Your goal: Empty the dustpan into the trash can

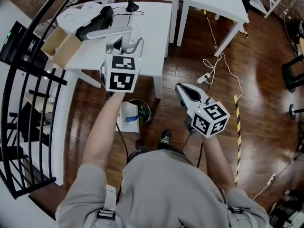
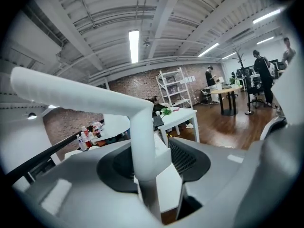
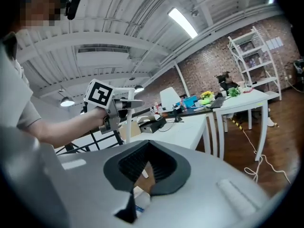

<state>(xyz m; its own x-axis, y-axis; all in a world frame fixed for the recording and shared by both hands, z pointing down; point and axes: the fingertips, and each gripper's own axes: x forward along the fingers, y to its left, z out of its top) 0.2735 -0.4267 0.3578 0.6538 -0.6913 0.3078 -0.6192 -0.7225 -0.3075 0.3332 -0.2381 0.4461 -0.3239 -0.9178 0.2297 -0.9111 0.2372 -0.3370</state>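
My left gripper is raised above the edge of a white table and is shut on the white, L-shaped dustpan handle. In the left gripper view that handle rises from between the jaws and bends off to the upper left. I cannot make out the pan itself. A small round trash can stands on the floor under the table, just ahead of the person's feet. My right gripper hovers to the can's right, over the floor, shut with nothing in it. The right gripper view also catches the left gripper.
A white sheet with blue print leans by the can. On the table lie a cardboard box and a black device. A black railing runs along the left. A power strip with cable and striped tape lie on the wooden floor.
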